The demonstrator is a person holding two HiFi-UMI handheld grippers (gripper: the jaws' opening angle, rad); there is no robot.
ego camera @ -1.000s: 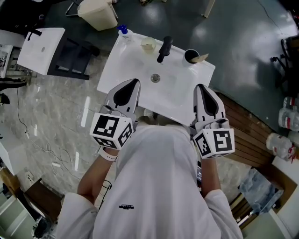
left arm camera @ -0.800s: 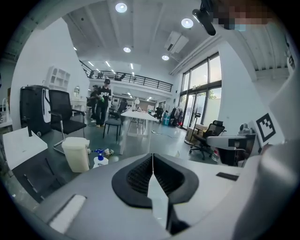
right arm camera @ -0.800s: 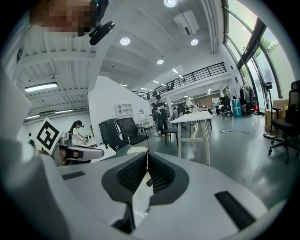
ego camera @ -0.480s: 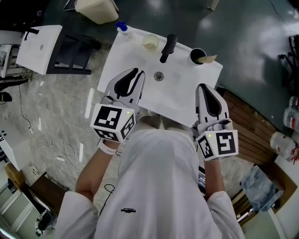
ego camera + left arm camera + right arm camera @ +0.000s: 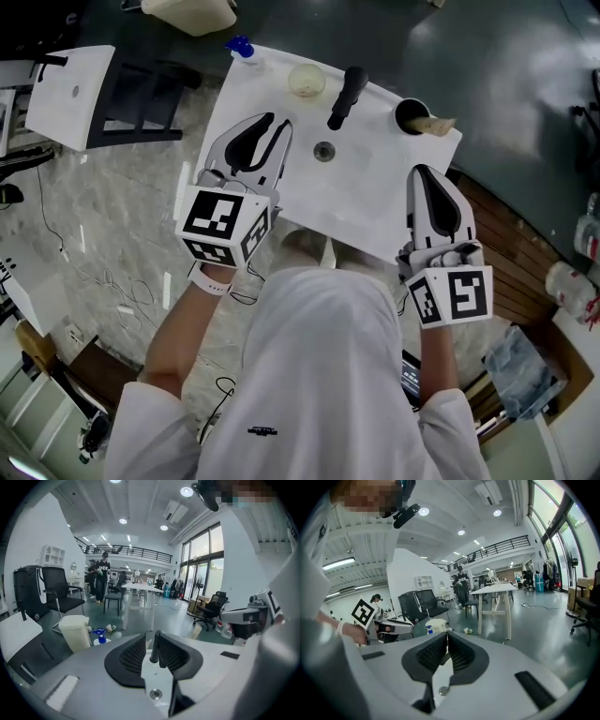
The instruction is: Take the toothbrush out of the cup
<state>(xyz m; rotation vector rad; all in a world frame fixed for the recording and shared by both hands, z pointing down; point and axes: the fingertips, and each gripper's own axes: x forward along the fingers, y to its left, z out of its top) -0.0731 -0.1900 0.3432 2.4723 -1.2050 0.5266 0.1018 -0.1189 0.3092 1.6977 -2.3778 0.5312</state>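
In the head view a black cup (image 5: 410, 114) stands at the far right corner of the white sink (image 5: 281, 192), with the tan toothbrush (image 5: 437, 123) leaning out of it to the right. My right gripper (image 5: 427, 171) hovers just short of the cup, jaws shut and empty, and its own view shows the same (image 5: 446, 633). My left gripper (image 5: 279, 124) is over the basin's left part near the drain (image 5: 324, 150). Its jaws stand a narrow gap apart (image 5: 151, 635) and hold nothing. The cup does not show in either gripper view.
A black faucet (image 5: 347, 94) rises at the sink's back, with a pale dish (image 5: 306, 80) and a blue-capped bottle (image 5: 240, 47) to its left. A beige bin (image 5: 77, 630) stands on the floor beyond. Office chairs and tables fill the room behind.
The left gripper has moved forward over the basin, toward its back edge. The right gripper has stayed about as far from the cup. The head view has shifted, so the sink sits higher and further right.
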